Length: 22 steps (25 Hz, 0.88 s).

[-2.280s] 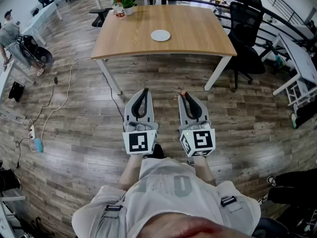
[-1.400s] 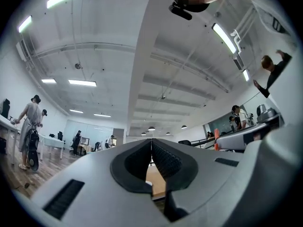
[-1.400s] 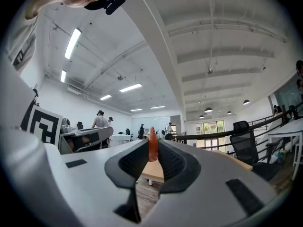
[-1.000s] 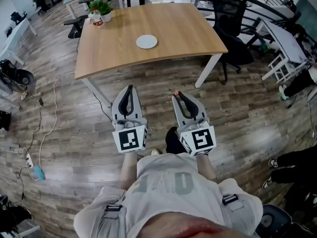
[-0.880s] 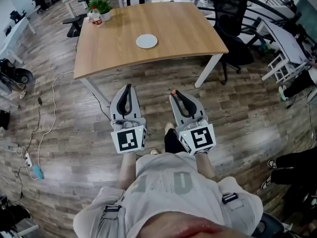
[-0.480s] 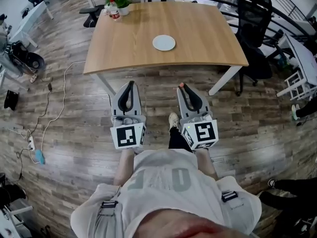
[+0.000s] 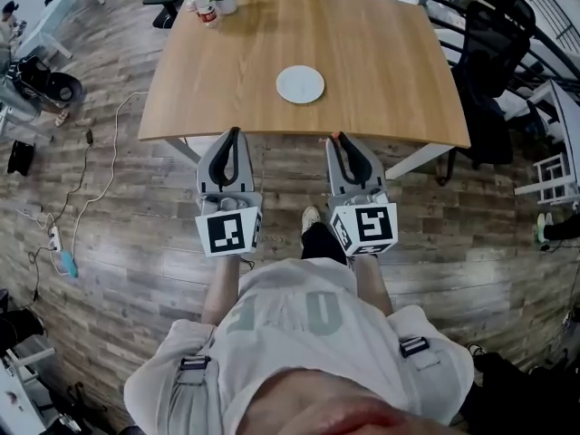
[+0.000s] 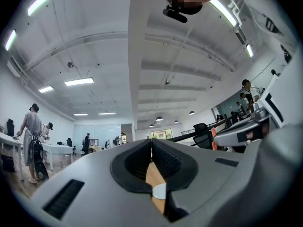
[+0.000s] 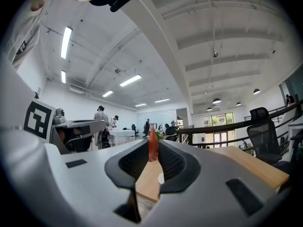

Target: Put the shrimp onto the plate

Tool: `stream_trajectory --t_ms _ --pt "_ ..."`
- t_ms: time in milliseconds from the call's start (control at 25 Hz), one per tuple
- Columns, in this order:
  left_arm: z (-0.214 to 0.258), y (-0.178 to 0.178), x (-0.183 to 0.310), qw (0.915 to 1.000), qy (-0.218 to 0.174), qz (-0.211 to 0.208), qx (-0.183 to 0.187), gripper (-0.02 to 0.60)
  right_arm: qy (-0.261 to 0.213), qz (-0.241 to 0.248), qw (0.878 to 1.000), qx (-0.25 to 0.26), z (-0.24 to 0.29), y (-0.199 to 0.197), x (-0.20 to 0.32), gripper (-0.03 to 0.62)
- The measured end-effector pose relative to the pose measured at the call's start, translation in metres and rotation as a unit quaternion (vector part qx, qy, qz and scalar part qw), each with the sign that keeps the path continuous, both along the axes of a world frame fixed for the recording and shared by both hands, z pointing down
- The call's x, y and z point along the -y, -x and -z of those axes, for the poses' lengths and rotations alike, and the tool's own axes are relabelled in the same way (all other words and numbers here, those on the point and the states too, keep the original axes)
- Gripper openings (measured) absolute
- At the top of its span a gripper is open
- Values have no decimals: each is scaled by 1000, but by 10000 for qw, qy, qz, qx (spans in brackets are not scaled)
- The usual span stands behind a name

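Fingers (image 7: pixel 356 160) with shrimp (image 7: pixel 336 137) now nearer the table (image 7: pixel 390 80)

Little legible txt. Shirt (image 7: pixel 308 320) has big pale letters across the chest, creased & faint: approx. "O" and "F", the rest can't be read. Left gripper (image 7: pixel 234 134) cube carries a black/white square marker (image 7: pixel 228 234), a block pattern only, no letters or nos. Same kind of marker (image 7: pixel 368 227) on the right gripper (image 7: pixel 335 139) cube, diff. pattern; in the right gripper view one such marker (image 9: pixel 37 118) also shows at the left edge. Bottle (image 7: pixel 207 14) at the table's far corner has a red label, print too small to read.
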State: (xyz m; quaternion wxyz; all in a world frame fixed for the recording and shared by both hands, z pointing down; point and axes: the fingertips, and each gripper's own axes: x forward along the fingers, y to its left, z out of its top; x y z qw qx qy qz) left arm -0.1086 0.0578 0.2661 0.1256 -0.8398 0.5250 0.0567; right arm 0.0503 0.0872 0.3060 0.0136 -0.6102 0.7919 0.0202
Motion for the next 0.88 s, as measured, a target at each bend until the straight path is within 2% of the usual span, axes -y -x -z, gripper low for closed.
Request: stream_trajectory --t_ms 280,520,720,880 --pt "24 -47 79 9999 -7 155 -57 11 6 231 9995 214 14 -41 74 67" --pt "25 -81 108 9992 124 362 -66 11 242 514 9981 254 5 -72 115 67" --pt "16 -84 118 9958 437 620 508 11 308 836 9947 513 -1 -69 129 67" --pt "33 -85 126 9971 282 664 250 11 264 741 9940 758 8 -78 136 67"
